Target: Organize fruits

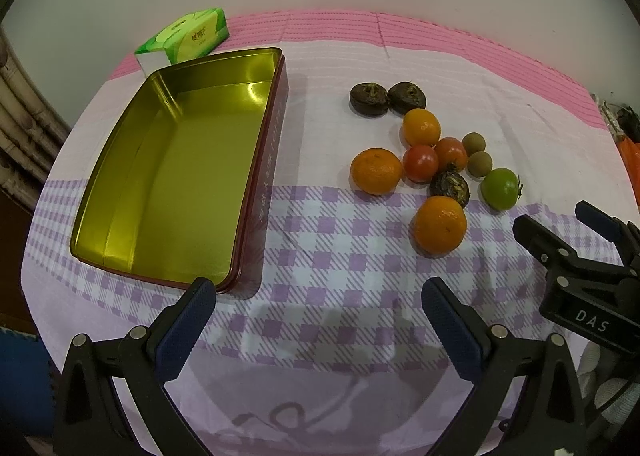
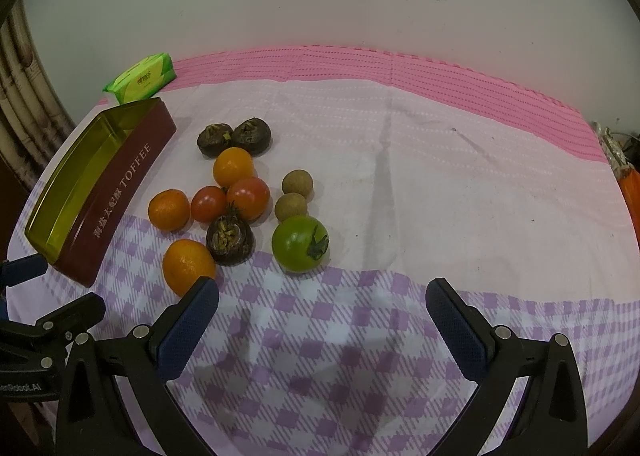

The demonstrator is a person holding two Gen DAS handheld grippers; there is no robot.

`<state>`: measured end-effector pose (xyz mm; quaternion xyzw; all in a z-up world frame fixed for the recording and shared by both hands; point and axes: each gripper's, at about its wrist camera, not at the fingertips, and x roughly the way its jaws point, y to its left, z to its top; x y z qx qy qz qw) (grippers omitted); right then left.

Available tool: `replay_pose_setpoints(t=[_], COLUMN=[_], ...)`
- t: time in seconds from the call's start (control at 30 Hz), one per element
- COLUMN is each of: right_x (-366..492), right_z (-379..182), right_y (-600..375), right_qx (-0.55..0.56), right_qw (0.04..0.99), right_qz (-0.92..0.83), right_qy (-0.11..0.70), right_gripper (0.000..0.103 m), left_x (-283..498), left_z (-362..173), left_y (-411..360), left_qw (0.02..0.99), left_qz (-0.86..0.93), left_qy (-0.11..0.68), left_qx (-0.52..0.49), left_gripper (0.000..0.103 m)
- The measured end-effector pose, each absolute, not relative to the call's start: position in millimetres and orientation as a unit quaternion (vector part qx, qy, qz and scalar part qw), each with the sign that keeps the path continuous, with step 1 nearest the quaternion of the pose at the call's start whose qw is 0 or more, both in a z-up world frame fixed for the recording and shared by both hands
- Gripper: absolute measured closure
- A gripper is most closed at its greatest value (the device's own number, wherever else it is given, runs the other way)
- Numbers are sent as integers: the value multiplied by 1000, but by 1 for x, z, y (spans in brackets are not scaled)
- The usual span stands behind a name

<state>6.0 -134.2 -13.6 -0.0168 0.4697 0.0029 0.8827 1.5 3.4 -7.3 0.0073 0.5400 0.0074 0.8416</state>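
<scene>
Worktop [image 2: 440, 184] under a pink-and-lilac checked cloth, against a pale wall. Tin [image 1: 176, 172]: rectangular, gold inside, maroon outside, lettered "TOFFEE" on its long side, lidless and holding nothing, at the left of the cloth. Tissue pack [image 1: 186, 36]: green, just behind the tin's far end. Fruits, in one loose cluster to the right of the tin and apart from it: three oranges, the nearest [image 2: 188, 266] by the left finger of the right claw; two red tomatoes [image 2: 248, 198] side by side and touching; one green tomato [image 2: 300, 243] with a dark stem at the cluster's right edge; two small tan round fruits [image 2: 297, 183]; three dark, wrinkled brown fruits, two [image 2: 234, 138] at the far end and one [image 2: 229, 239] in the middle. Left claw [image 1: 318, 320]: spread wide, grasping nothing, above the cloth near the tin's closest corner. Right claw [image 2: 322, 320]: likewise spread wide and unladen, above the checked cloth in front of the fruit.
</scene>
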Motion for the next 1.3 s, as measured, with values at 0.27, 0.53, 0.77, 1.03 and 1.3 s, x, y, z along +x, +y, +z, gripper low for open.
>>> replay_pose_setpoints(t=[0.27, 0.53, 0.77, 1.03, 1.3], right_x=[7, 4, 4, 4, 4], right_z=[-14, -12, -11, -11, -13], right_y=[-134, -134, -134, -135, -136], right_qx=[-17, -19, -20, -20, -20], right_qw=[882, 883, 882, 882, 882], right_qz=[4, 1, 1, 2, 0], right_qy=[470, 469, 471, 470, 472], right_gripper=[0, 0, 0, 0, 0], left_x=[0, -2, -1, -1, -1], left_z=[-8, -9, -8, -8, -8], left_y=[2, 3, 5, 6, 6], left_qw=[841, 840, 840, 839, 839], left_qz=[8, 9, 11, 13, 13], left_qy=[541, 543, 543, 543, 544], left_qx=[6, 5, 1, 0, 0], left_gripper=[1, 1, 1, 1, 1])
